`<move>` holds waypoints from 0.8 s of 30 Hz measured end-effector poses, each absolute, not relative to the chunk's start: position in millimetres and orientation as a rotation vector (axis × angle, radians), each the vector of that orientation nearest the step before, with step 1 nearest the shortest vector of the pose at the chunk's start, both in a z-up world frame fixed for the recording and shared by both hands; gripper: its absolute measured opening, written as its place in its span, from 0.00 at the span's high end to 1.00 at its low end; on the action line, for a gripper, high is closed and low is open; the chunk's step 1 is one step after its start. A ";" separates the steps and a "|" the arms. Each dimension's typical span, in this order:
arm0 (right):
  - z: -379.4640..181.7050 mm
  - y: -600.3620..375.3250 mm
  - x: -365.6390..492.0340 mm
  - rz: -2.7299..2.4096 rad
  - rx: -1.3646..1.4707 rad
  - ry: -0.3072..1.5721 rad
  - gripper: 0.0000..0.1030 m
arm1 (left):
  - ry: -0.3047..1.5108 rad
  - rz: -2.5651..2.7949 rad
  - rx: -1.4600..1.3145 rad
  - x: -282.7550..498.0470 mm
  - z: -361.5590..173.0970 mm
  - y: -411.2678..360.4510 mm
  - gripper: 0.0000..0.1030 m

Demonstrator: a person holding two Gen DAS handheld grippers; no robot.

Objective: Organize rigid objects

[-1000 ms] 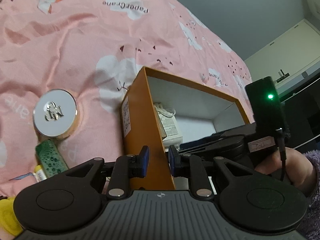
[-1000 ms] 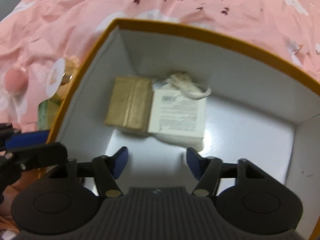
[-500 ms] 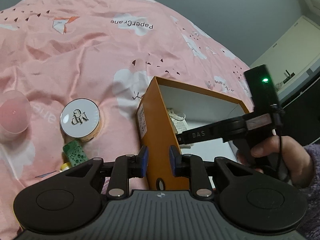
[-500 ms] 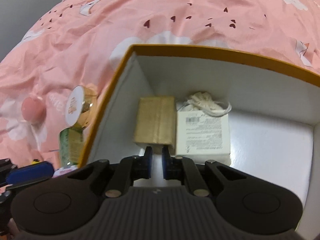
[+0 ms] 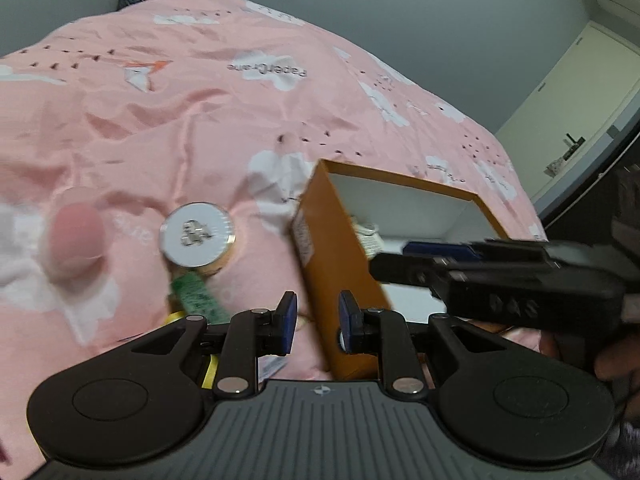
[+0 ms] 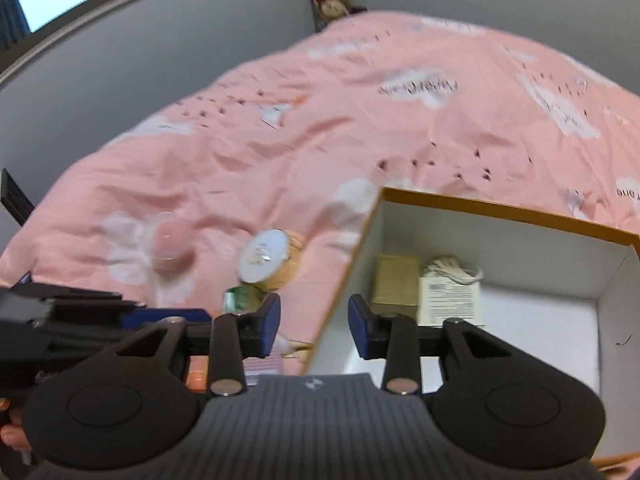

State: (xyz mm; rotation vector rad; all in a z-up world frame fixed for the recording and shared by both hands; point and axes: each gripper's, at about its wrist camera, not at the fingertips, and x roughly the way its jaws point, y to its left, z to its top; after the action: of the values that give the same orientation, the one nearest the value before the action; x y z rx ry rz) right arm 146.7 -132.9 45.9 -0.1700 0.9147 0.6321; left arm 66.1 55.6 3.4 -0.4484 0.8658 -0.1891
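Left wrist view first: my left gripper (image 5: 318, 326) has its jaws drawn nearly together on nothing, just above the near corner of the orange box (image 5: 336, 264). The box sits on the pink bedspread (image 5: 168, 120); its white inside shows only a sliver of a white labelled packet (image 5: 372, 240), the rest hidden by the near wall. Left of the box lie a round white-lidded compact (image 5: 197, 235), a green patterned packet (image 5: 196, 298) touching it, and a blurred pink jar (image 5: 78, 236) further left. The right gripper (image 5: 440, 254) crosses in front of the box's right side, smeared by motion.

Right wrist view: my right gripper (image 6: 314, 326) has just been opening, jaws apart and empty, straddling the box's left wall (image 6: 356, 260). Inside, against the far left corner, a tan box (image 6: 396, 280) lies beside the white packet (image 6: 450, 300), a corded white bundle (image 6: 452, 268) behind it. The compact (image 6: 264, 256), green packet (image 6: 240, 300) and pink jar (image 6: 172, 246) sit outside, all blurred. The left gripper (image 6: 168, 316) cuts in at left.
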 end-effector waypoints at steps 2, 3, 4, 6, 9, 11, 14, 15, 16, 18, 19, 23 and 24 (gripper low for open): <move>45.2 -127.3 133.8 0.645 -0.159 0.893 0.45 | 0.858 -0.165 -0.430 58.7 4.0 62.2 0.76; 44.4 -124.3 127.1 0.653 -0.146 0.884 0.41 | 0.846 -0.152 -0.420 54.6 4.5 65.4 0.76; 44.3 -121.9 120.7 0.664 -0.130 0.876 0.36 | 0.828 -0.132 -0.408 49.6 5.3 68.9 0.76; 42.4 -116.0 112.0 0.689 -0.112 0.866 0.35 | 0.799 -0.104 -0.385 41.6 7.4 73.6 0.76; 41.0 -107.5 101.4 0.706 -0.107 0.839 0.32 | 0.765 -0.055 -0.353 31.7 9.0 80.5 0.69; 38.4 -102.4 97.4 0.709 -0.107 0.837 0.30 | 0.755 -0.038 -0.334 26.6 9.1 84.6 0.62; 33.6 -96.3 93.6 0.717 -0.117 0.843 0.30 | 0.753 -0.039 -0.298 20.5 8.0 91.5 0.45; 31.9 -94.8 93.0 0.723 -0.124 0.848 0.30 | 0.759 -0.034 -0.295 19.1 7.6 94.3 0.40; 30.0 -93.7 93.3 0.734 -0.133 0.856 0.29 | 0.767 -0.025 -0.309 18.3 6.7 99.3 0.31; 22.9 -89.0 96.6 0.759 -0.165 0.891 0.28 | 0.798 -0.008 -0.372 17.5 3.1 113.8 0.29; 18.8 -86.6 98.8 0.765 -0.196 0.914 0.28 | 0.816 -0.010 -0.394 17.9 0.9 119.8 0.30; -2.5 -72.9 105.0 0.790 -0.330 1.001 0.28 | 0.884 -0.019 -0.421 18.1 -9.0 134.1 0.35; -5.9 -69.7 104.9 0.819 -0.351 1.004 0.28 | 0.901 -0.020 -0.414 18.5 -11.5 134.0 0.35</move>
State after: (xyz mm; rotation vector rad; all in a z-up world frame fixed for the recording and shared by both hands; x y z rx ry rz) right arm 104.9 -69.8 -5.9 -0.3512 1.0042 0.8193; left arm 18.5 134.0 -11.5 -0.4142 0.9011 -0.0205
